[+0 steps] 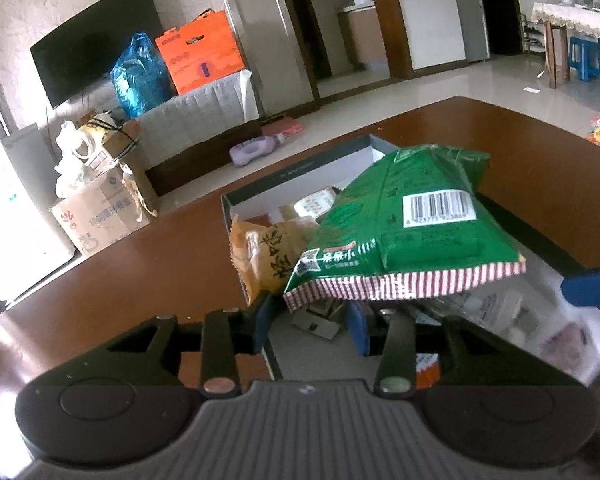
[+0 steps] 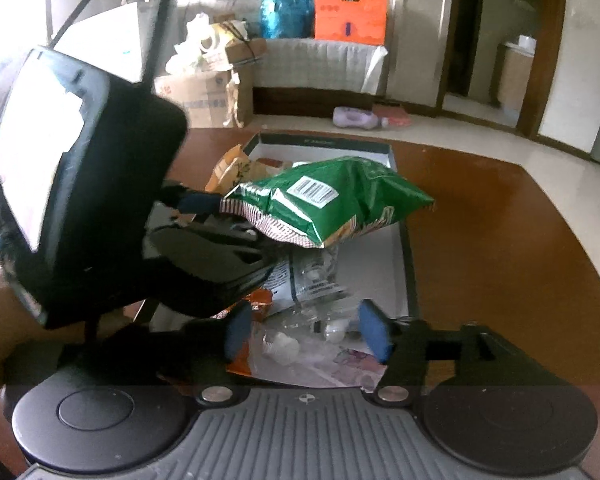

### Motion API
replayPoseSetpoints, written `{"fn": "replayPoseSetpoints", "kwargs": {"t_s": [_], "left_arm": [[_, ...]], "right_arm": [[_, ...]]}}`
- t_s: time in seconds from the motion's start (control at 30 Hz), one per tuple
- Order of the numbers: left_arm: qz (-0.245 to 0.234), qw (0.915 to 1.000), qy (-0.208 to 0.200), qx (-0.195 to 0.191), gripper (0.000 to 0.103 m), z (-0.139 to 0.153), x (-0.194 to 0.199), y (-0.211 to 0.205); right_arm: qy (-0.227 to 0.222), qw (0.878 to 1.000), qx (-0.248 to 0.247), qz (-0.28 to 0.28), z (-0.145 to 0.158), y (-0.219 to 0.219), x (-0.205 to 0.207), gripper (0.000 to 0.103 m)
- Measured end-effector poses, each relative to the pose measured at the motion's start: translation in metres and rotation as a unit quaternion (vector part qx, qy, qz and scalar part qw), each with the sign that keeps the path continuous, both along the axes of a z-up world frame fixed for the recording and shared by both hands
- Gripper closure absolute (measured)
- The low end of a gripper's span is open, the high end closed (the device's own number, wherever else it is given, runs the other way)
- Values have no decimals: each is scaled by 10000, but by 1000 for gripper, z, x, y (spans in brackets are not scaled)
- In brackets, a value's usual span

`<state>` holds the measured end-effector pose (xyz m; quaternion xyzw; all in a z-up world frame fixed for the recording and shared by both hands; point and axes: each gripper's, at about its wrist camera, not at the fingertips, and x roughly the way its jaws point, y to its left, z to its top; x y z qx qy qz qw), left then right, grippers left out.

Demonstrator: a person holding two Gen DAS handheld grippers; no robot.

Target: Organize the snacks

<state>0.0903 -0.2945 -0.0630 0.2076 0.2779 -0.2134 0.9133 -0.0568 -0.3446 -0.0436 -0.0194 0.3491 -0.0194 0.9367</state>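
Green snack bag point(image 1: 400, 224) shows a barcode label; brand text unreadable.

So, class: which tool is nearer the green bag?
Left. The left tool sits right at the striped end of the green bag, pads apart. The right tool is open lower down over clear packets.

Left wrist view: mounted behind its own gripper point(image 1: 312, 326), looking forward and downward, close over the open box point(image 1: 236, 200) on the brown table point(image 1: 120, 264). Right wrist view: same tilt, set slightly farther back, with the left gripper's body filling the left of frame. Both views share the green snack bag point(image 2: 332, 200), the box and the orange carton point(image 1: 200, 56) at the top.
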Motion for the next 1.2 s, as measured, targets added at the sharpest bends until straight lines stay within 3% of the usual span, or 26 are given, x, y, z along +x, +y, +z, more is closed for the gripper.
{"fn": "replayPoseSetpoints", "kwargs": {"t_s": [0.07,0.17,0.4,0.47,0.53,0.67,0.73,0.8,0.9,1.07,1.2], "left_arm": [[-3,10000,-41,-42,61,4,-5,5],[261,9994,-179,-109,41,12,-15,17],[487,9963,-357,-619,39,36,-48,58],[571,9946,-408,-768,33,44,-61,72],[548,9938,-504,-823,25,48,-75,84],[340,9946,-589,-783,25,49,-106,101],[418,9938,-578,-856,24,51,-116,111],[486,9918,-571,-1038,12,55,-126,120],[568,9885,-620,-1255,11,58,-139,129],[793,9829,-537,-1575,6,60,-155,140],[617,9873,-617,-1330,6,54,-168,132]], "right_arm": [[-38,10000,-42,40,3,2,-4,34],[-190,9998,-64,12,9,8,-16,30],[-779,9969,41,-28,28,28,-60,25],[-978,9952,-31,-23,35,37,-76,24],[-1165,9929,-200,-150,38,48,-96,13],[-1405,9890,-315,-333,40,67,-128,10],[-1270,9897,-476,-460,38,73,-136,6],[-1015,9918,-521,-574,30,74,-141,6],[-694,9954,-419,-518,17,72,-141,6],[-754,9943,-297,-689,9,61,-135,6],[-885,9930,-161,-765,2,58,-137,6]]}}
